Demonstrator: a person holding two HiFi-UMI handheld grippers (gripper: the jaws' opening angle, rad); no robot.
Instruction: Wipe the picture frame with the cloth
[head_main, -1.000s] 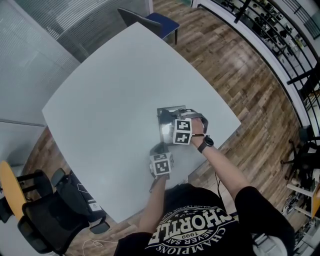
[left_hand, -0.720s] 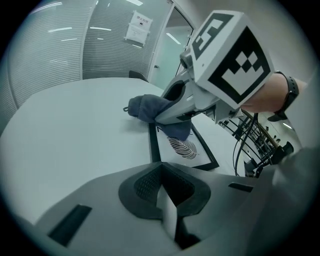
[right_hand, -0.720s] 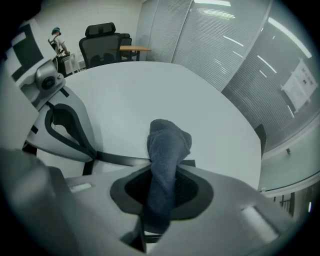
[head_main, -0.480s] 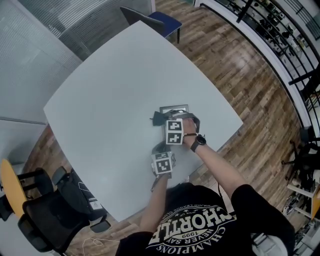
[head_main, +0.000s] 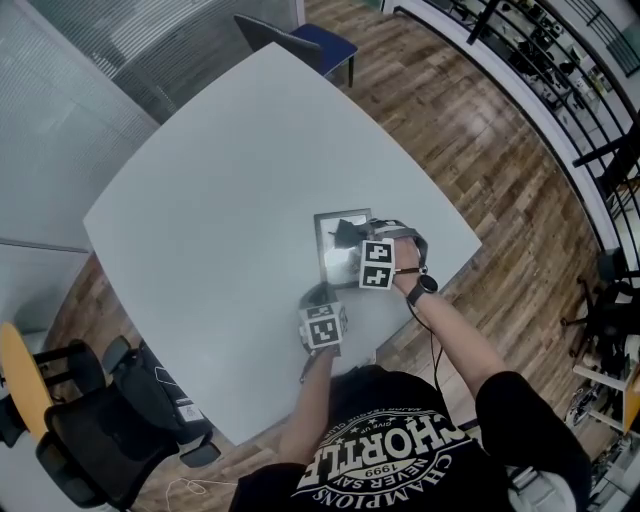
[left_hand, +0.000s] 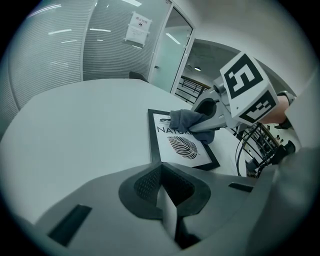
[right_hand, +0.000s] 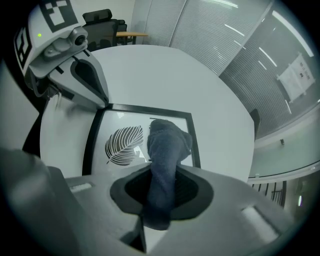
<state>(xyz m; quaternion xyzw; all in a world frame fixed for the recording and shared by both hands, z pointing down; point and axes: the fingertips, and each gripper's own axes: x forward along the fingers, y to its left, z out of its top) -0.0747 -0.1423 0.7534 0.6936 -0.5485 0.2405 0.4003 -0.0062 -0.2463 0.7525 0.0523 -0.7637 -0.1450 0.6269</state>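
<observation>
**Right gripper** (right_hand: 161, 202): my jaws are clamped on the cloth (right_hand: 167, 145). It is a dark blue-grey bunched roll that runs out forward from between them, and its free end is down on the glass.

**Left gripper** (left_hand: 167, 202): my jaws are together with nothing between them. The tip is parked low at the near corner of the frame. I cannot tell whether it touches the border or only the table beside it.

**Cloth:** soft and limp, so it folds wherever I press. I judge the present hold near one end sound, since it leaves a loose pad to drag.

**Picture frame** (right_hand: 120, 145): it lies flat, face up, on the pale table (head_main: 220, 200) near my edge of it. It has a thin black border and a white print of a leaf with lettering. It looks light and stiff, and the glazed face is probably slick and breakable. It would likely skate under a sideways stroke, so I would steady it at the border or a corner, never on the glass.

**Risk:** hard jaw tips meeting the glass if the cloth slips back.
</observation>
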